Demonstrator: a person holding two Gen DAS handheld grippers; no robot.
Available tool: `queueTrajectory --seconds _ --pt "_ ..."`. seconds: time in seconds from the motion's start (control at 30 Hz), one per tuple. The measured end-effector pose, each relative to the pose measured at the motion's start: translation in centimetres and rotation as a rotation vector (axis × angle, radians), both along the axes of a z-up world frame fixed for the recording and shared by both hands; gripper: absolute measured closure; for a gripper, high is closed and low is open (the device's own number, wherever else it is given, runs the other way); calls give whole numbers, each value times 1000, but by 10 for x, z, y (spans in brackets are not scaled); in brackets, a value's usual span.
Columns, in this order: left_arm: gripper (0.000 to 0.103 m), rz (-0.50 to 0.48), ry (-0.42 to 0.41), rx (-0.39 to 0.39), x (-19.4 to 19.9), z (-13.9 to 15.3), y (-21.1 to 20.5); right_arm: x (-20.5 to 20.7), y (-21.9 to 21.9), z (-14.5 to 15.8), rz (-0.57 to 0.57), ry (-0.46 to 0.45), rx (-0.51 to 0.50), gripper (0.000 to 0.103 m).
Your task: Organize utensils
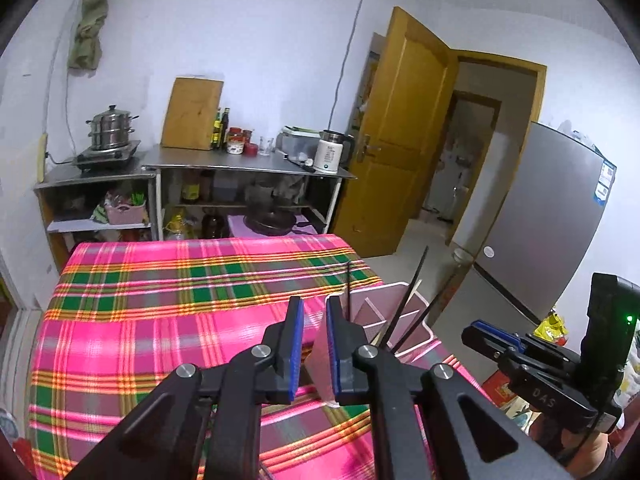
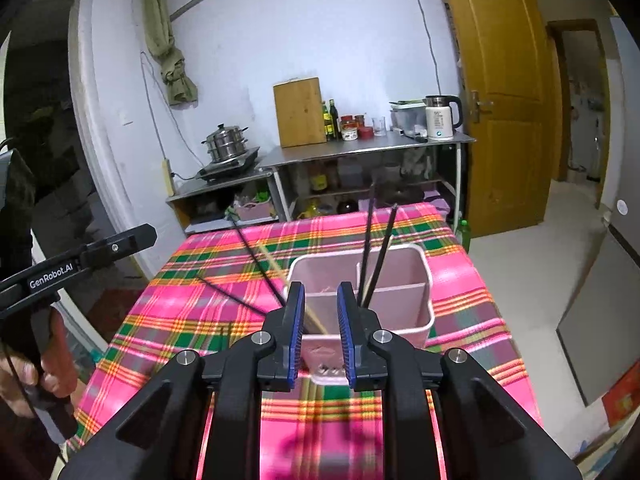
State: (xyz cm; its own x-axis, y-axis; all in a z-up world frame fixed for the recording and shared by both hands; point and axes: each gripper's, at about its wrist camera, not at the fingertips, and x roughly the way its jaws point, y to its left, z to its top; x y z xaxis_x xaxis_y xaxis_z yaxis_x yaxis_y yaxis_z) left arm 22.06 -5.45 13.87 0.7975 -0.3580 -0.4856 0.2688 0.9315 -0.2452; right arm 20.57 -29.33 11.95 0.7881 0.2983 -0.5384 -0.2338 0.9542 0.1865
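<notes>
A pink utensil holder (image 2: pixel 400 308) with dividers stands on the pink plaid tablecloth (image 2: pixel 464 320). Two black chopsticks (image 2: pixel 374 248) stand in its right rear compartment. Other black chopsticks (image 2: pixel 256 256) and a pale wooden one (image 2: pixel 276 268) lean out to the left. My right gripper (image 2: pixel 321 288) hovers over the holder's near end, jaws apart and pressing on nothing. In the left wrist view the holder (image 1: pixel 400 304) and the black chopsticks (image 1: pixel 412 292) sit just right of my left gripper (image 1: pixel 314 304). Its pads stand slightly apart with nothing held. The right gripper (image 1: pixel 476 332) shows at the far right.
Beyond the table a steel shelf unit (image 1: pixel 248 166) carries a cutting board (image 1: pixel 192 114), bottles, jars and a white kettle (image 1: pixel 330 152). A steamer pot (image 1: pixel 110 128) sits on a stove at the left. An open wooden door (image 1: pixel 400 140) and a grey fridge (image 1: pixel 548 220) stand to the right.
</notes>
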Motion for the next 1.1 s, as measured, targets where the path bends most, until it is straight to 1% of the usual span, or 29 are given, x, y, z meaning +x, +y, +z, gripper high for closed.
queueTrajectory --seconds 0.13,0.23,0.57,0.77,0.97,1.1 --pt "92 30 20 7 -11 -16 14 -10 10 -13 25 21 -16 86" --pt "92 48 60 11 -16 -35 24 -14 18 -27 50 50 -20 86" --pt "92 127 245 24 -11 -118 43 -16 38 -62 97 125 -40 86" --pt "92 155 334 19 -1 -159 48 -13 47 -82 118 167 -46 86" --pt "92 168 394 9 10 -186 47 -8 58 -101 143 206 -52 86" --pt "91 177 422 10 19 -198 44 -3 63 -111 156 231 -54 86"
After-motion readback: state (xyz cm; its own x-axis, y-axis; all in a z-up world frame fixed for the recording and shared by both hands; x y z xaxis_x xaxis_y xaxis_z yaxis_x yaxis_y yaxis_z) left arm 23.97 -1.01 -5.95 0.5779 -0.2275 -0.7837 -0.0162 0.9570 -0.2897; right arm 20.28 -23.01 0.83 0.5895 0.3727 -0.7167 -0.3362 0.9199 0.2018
